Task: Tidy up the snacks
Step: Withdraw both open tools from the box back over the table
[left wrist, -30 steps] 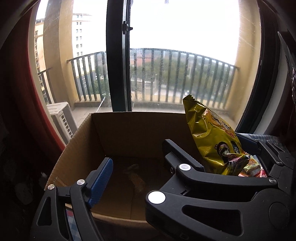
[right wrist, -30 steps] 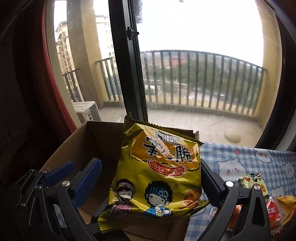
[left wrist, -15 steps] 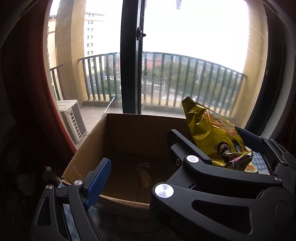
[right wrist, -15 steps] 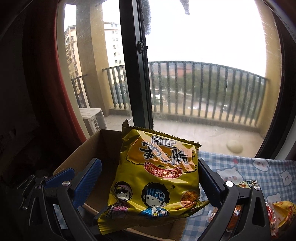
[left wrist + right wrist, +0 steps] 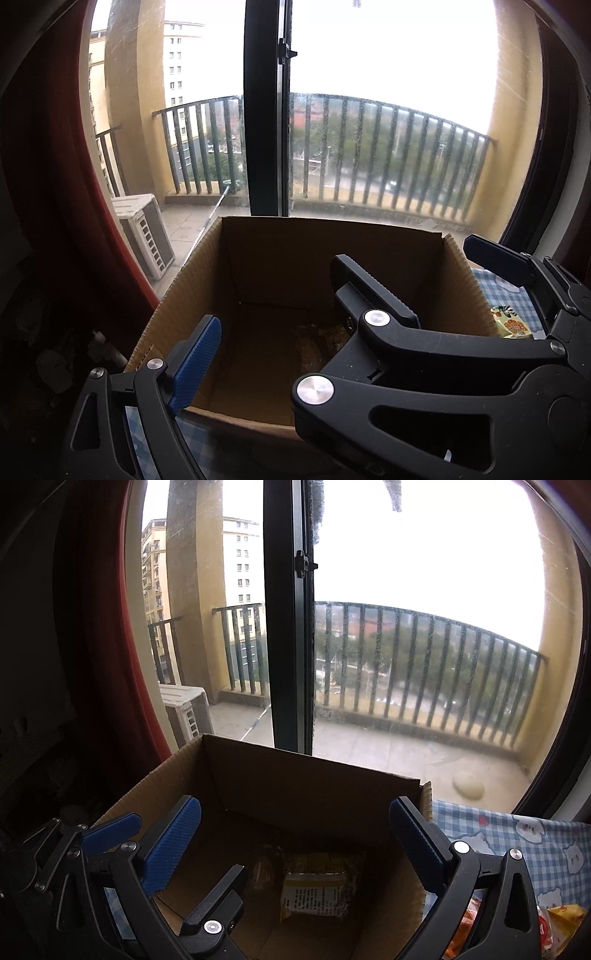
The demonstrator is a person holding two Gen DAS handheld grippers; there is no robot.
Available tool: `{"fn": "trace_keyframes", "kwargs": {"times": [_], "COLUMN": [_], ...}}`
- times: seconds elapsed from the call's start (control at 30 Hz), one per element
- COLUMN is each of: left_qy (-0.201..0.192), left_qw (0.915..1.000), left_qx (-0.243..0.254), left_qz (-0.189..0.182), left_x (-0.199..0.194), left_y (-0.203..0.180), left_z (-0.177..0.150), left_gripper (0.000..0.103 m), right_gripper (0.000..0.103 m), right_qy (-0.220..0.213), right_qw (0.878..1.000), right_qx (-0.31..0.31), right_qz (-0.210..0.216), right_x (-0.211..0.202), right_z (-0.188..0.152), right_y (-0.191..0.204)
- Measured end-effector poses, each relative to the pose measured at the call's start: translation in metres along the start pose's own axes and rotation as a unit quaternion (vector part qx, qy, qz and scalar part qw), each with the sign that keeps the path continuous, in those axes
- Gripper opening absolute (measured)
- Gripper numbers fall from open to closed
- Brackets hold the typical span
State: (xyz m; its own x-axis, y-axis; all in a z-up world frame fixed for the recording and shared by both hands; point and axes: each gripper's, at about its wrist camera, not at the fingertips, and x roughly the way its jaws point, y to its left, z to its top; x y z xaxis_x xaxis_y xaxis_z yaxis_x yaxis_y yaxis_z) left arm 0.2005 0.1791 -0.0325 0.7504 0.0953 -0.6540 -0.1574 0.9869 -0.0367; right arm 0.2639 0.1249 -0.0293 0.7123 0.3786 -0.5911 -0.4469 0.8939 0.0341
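An open cardboard box (image 5: 192,266) (image 5: 310,775) stands by the window. On its floor lies a yellow snack packet (image 5: 314,893) (image 5: 334,334), printed back up, beside a brown snack (image 5: 264,867). My right gripper (image 5: 295,808) hangs open over the box, directly above the packet, with nothing between its fingers. My left gripper (image 5: 277,295) is open too, over the box's near left side, and holds nothing. One of its black fingers (image 5: 218,897) reaches into the right wrist view.
A blue checked cloth with cartoon animals (image 5: 517,842) covers the table right of the box. Several more snack packets (image 5: 554,923) (image 5: 511,326) lie on it. Behind the box are the window frame (image 5: 288,627) and a red curtain (image 5: 74,221) on the left.
The right gripper let go of the yellow packet, which dropped from upright between its fingers to the box floor. Both views have shifted, so the box sits more to the right.
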Motion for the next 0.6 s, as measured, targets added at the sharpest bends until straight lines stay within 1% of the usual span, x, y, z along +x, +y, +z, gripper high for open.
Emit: {"fn": "trace_keyframes", "kwargs": {"times": [0.13, 0.27, 0.37, 0.43, 0.53, 0.6], "left_qy": [-0.006, -0.007, -0.023, -0.028, -0.04, -0.039], "left_qw": [0.9999, 0.9996, 0.9991, 0.999, 0.9987, 0.9985], "left_qx": [0.005, 0.015, 0.017, 0.015, 0.016, 0.018], "left_qz": [-0.012, -0.023, -0.032, -0.03, -0.029, -0.033], "left_x": [-0.011, -0.026, -0.04, -0.049, -0.065, -0.073], "left_y": [-0.008, -0.02, -0.029, -0.036, -0.047, -0.055], "left_z": [-0.006, -0.014, -0.02, -0.023, -0.033, -0.038], "left_gripper": [0.086, 0.086, 0.086, 0.086, 0.086, 0.086], "right_gripper": [0.103, 0.103, 0.103, 0.103, 0.103, 0.103], "right_qy": [0.012, 0.002, -0.001, -0.004, -0.01, -0.012], "right_qw": [1.0, 1.0, 0.999, 0.999, 0.999, 0.998], "right_qx": [0.012, 0.007, 0.004, 0.006, 0.006, 0.005], "right_qz": [-0.005, -0.023, -0.037, -0.038, -0.051, -0.055], "right_x": [-0.014, -0.038, -0.057, -0.07, -0.087, -0.1], "right_z": [-0.006, -0.015, -0.021, -0.026, -0.033, -0.039], "right_y": [-0.007, -0.011, -0.014, -0.017, -0.024, -0.027]}}
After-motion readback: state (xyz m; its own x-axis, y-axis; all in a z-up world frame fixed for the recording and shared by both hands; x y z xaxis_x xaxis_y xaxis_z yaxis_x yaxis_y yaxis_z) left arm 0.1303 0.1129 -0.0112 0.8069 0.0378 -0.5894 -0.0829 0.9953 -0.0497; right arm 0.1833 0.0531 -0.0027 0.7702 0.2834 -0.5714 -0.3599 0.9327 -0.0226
